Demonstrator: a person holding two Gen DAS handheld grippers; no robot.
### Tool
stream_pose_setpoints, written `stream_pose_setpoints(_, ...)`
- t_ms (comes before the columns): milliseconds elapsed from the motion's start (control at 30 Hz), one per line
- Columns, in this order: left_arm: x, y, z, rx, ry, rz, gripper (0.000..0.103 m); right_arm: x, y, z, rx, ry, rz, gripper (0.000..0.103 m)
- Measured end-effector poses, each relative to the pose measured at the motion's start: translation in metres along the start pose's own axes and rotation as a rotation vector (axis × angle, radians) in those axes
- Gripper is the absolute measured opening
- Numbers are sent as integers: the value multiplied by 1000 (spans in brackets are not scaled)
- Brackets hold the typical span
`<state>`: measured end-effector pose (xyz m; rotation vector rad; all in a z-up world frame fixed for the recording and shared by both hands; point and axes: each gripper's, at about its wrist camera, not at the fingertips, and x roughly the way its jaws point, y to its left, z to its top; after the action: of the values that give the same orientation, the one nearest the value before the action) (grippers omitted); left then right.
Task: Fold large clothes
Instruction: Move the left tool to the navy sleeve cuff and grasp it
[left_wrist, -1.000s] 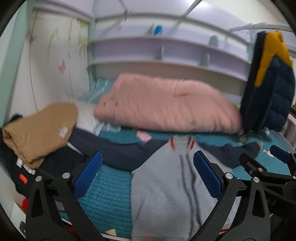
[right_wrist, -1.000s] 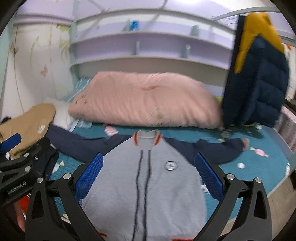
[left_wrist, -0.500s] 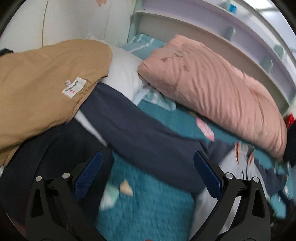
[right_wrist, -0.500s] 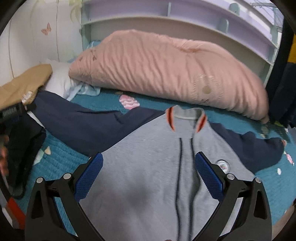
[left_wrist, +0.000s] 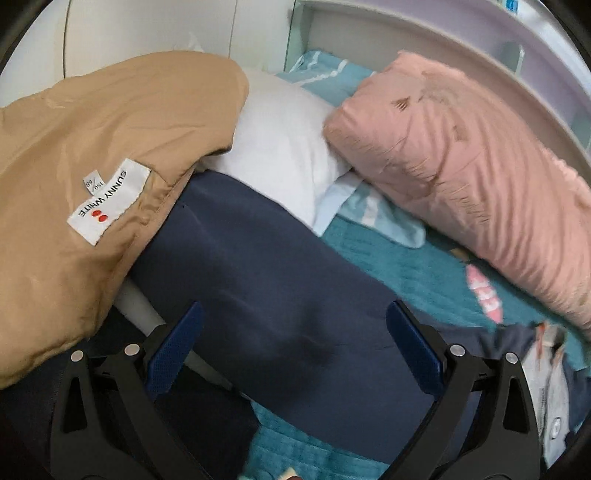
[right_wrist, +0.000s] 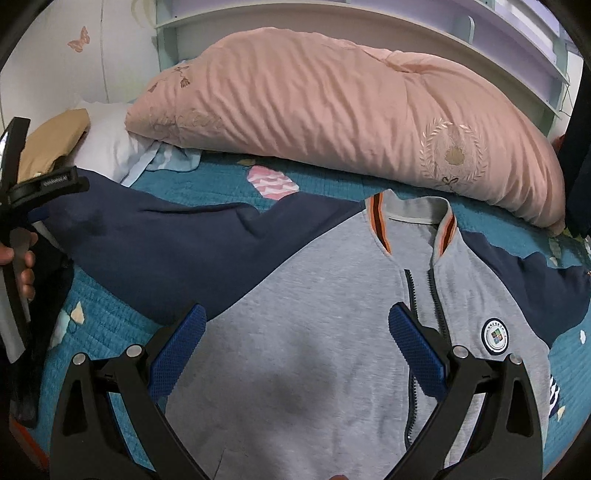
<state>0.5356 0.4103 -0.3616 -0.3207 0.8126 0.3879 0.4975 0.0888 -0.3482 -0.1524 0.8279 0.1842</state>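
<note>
Two grippers are hovering over a jacket (right_wrist: 295, 332) that is lying flat, front up, on the teal bedspread (right_wrist: 207, 184). Beyond the spread fingers of the left gripper (left_wrist: 295, 354), nothing clamped between them, the navy sleeve (left_wrist: 258, 266) is running from under the tan garment (left_wrist: 92, 147) at the far left down toward the near right. Farther ahead and to the right, the pink duvet (left_wrist: 461, 166) is lying. Between the parted fingers of the right gripper (right_wrist: 295, 350), also gripping nothing, the grey body is showing, with the zipper (right_wrist: 424, 314) just beyond the right finger.
</note>
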Motion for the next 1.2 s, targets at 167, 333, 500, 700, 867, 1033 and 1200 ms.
stream_pose_setpoints(167,17,13,2,-46,-1,2,98,9,8,2,1,7,4,96)
stream_pose_setpoints(333,18,18,7,-76,-37,9,98,17,17,2,-7,26,24,96)
stream_pose_setpoints(500,6,13,-4,-97,-59,143,99,18,21,2,-4,40,22,96)
stream_pose_setpoints(700,8,37,3,-209,-69,190,99,19,21,2,-22,43,11,96)
stream_pose_setpoints(867,9,33,0,-224,-56,302,98,22,21,2,-15,57,8,96)
stream_pose_setpoints(1033,13,30,0,-283,-21,307,99,23,23,1,-30,61,11,96)
stream_pose_setpoints(1200,32,43,12,-348,14,258,99,24,20,-2,-24,62,14,96)
